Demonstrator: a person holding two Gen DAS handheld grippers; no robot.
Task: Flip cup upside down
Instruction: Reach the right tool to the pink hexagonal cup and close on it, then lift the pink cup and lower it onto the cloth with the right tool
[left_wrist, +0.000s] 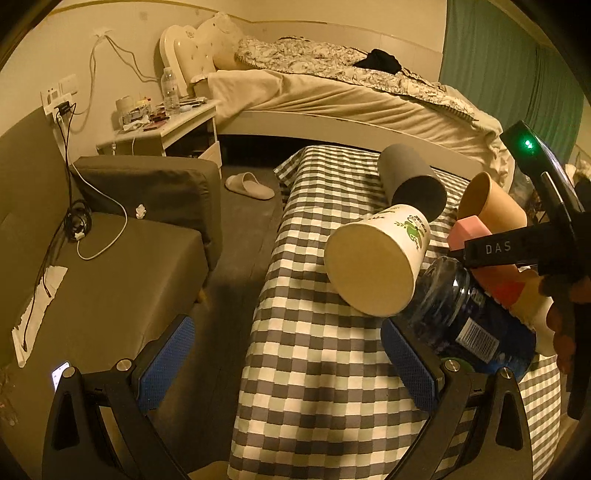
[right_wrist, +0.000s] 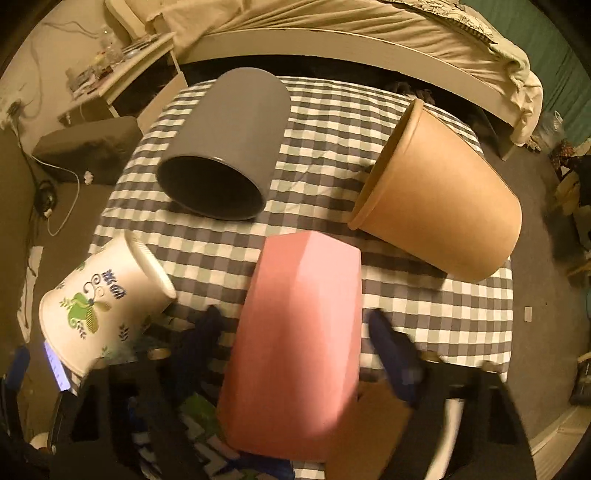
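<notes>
Showing a grey, white and pale-green checked cloth (right_wrist: 325, 122) over the desk. Lying on it: a plain grey cup (right_wrist: 236, 136), a kraft-brown paper cup (right_wrist: 450, 192), a pink faceted cup (right_wrist: 303, 332), and at eight o'clock a white paper cup (right_wrist: 99, 302) printed with green leaves and blue lettering. Wearing blue pads (left_wrist: 166, 363) on black jaws.

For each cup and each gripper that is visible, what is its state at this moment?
Grey cylindrical ceramic cup: lying on its side, empty.
Brown kraft paper cup: on its side, on the checked cloth.
White paper cup with green print: on its side, base toward the left camera.
Pink faceted cup: between the right gripper's fingers, tilted.
Left gripper: open, empty.
Right gripper: appears closed on the pink cup; blurred.
</notes>
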